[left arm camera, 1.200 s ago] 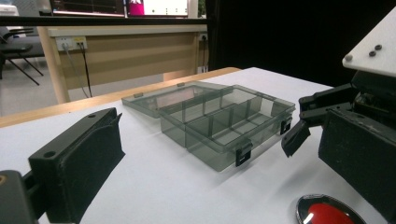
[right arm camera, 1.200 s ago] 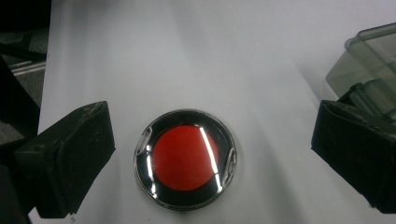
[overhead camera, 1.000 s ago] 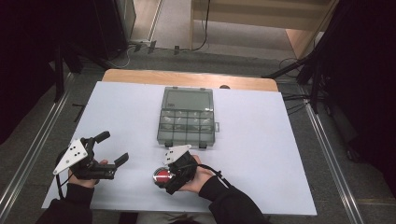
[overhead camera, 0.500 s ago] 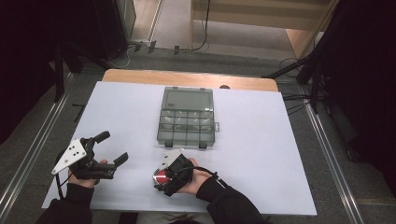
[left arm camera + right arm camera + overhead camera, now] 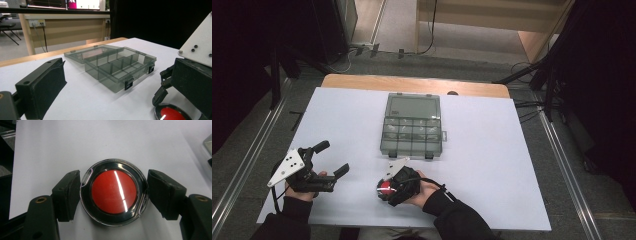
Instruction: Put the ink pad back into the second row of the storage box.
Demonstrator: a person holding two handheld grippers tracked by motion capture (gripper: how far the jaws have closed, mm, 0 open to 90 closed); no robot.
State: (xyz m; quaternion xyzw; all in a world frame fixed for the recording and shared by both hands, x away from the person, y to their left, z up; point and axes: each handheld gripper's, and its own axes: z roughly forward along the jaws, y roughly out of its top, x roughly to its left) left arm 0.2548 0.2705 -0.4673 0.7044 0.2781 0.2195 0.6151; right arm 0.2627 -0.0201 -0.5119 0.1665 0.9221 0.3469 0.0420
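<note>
A round red disc with a shiny black rim (image 5: 113,192) lies on the white table top. My right gripper (image 5: 113,195) reaches down over it, one jaw pressed against each side of the rim. From above, the disc (image 5: 384,189) peeks out under the right gripper (image 5: 398,184) near the front edge. The left gripper view shows that disc (image 5: 172,114) low at the right. My left gripper (image 5: 332,158) rests at the front left, open and holding nothing; one of its fingers (image 5: 41,86) points toward the box.
A smoky clear compartment box (image 5: 412,131) sits mid-table with its lid folded flat toward the far side and its compartments (image 5: 117,67) looking bare. The white sheet (image 5: 492,150) covers a wooden table, and cables and stands lie on the floor beyond it.
The right hand has shifted very slightly toward the front left over the disc. The left gripper has stayed in place.
</note>
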